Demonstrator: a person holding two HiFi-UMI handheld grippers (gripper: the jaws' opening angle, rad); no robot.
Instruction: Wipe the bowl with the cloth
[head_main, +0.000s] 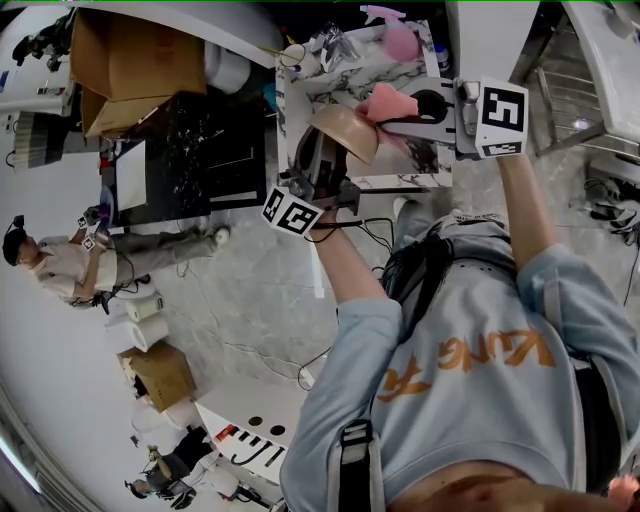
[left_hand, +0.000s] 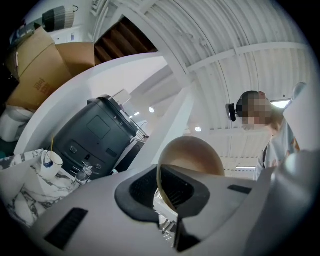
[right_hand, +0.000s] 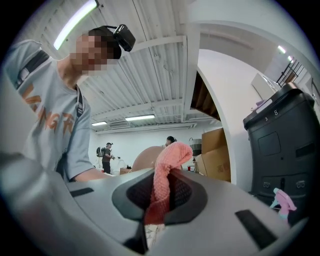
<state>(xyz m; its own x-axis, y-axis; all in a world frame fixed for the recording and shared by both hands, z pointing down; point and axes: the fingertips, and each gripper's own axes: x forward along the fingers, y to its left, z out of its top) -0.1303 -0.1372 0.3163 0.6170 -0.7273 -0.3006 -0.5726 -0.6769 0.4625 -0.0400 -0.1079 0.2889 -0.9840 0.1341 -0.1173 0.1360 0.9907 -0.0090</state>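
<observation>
Head view, upper middle of frame: the tan bowl (head_main: 347, 130) is held up over the marble table (head_main: 340, 85) and tipped on edge. It does not rest on the tabletop.

The left gripper (head_main: 322, 140) comes in from below the bowl, with its marker cube at its lower left. In the left gripper view the jaws are nearly together and pinch the bowl's thin rim. The wall of the bowl runs straight down between the pads, and the rounded body rises above them in frame centre.

The right gripper (head_main: 393, 118) comes in from the right of the frame and points left. Its jaws are closed on the pink cloth (head_main: 385, 100). In the right gripper view the cloth is squeezed into a narrow strip between the pads, with a bunched end sticking out past the tips. The bowl shows just behind that end. In the head view the cloth meets the bowl's right edge.

Left gripper view, left side: a black machine (left_hand: 95, 132), with a white cup (left_hand: 52, 162) on the marble at lower left and a cardboard box (left_hand: 40, 75) at upper left.

Right gripper view, lower right: a pink spray trigger (right_hand: 283, 199). The person's grey shirt (right_hand: 50, 120) fills the left side.
</observation>
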